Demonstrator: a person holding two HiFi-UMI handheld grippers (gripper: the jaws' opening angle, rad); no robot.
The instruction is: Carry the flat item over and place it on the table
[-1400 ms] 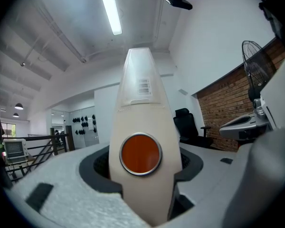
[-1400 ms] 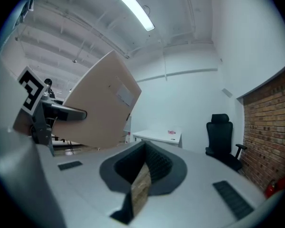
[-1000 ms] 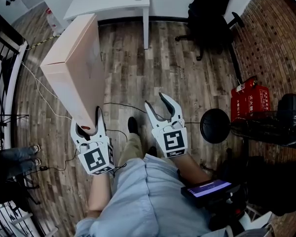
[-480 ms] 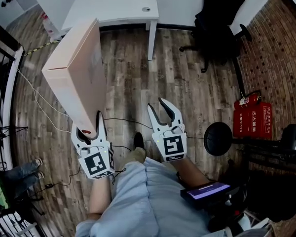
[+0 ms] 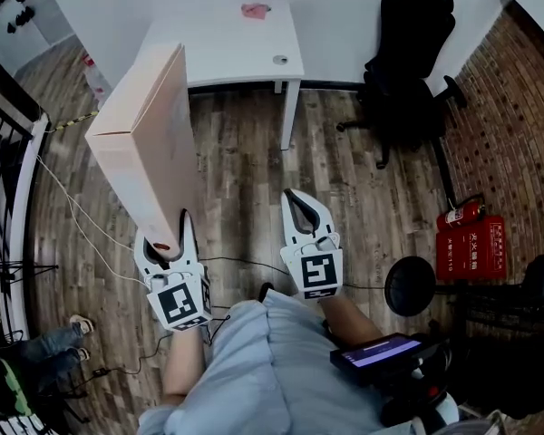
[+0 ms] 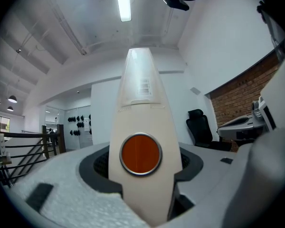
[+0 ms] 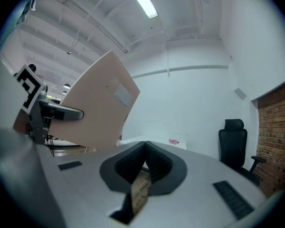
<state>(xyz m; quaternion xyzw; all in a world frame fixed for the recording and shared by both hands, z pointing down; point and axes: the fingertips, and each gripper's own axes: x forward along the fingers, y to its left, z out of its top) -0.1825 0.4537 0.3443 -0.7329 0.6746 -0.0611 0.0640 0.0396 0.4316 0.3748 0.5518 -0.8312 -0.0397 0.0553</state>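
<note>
Nearest to you, a dark phone (image 5: 377, 349) with a lit screen sat by your right hip.

Your left gripper (image 5: 165, 236) was clamped on the lower end of the flat box (image 5: 150, 143). The left gripper view showed both jaws pressed against the narrow end of the box (image 6: 141, 127), with a round orange disc (image 6: 140, 154) on that end facing the camera.

Your right gripper (image 5: 292, 196) was just beside the left one and apart from the box. Its jaws had just been closing and stood together, with nothing between them. In the right gripper view the box (image 7: 97, 113) appeared off to the left, tilted, with its broad side showing.

The box was carried on edge in the air, rising from the left gripper and leaning away from you over the wooden floor (image 5: 245, 179). It rested on no surface. A thin cable (image 5: 72, 216) ran across the floor to the left of it.

Further on stood the white table (image 5: 245, 43), with the far upper end of the box overlapping its near left corner in the head view. A small pink item (image 5: 254, 10) lay on the far part of the tabletop.

To the right of the table stood a black office chair (image 5: 408, 71), and a red case (image 5: 471, 247) lay by the brick wall
</note>
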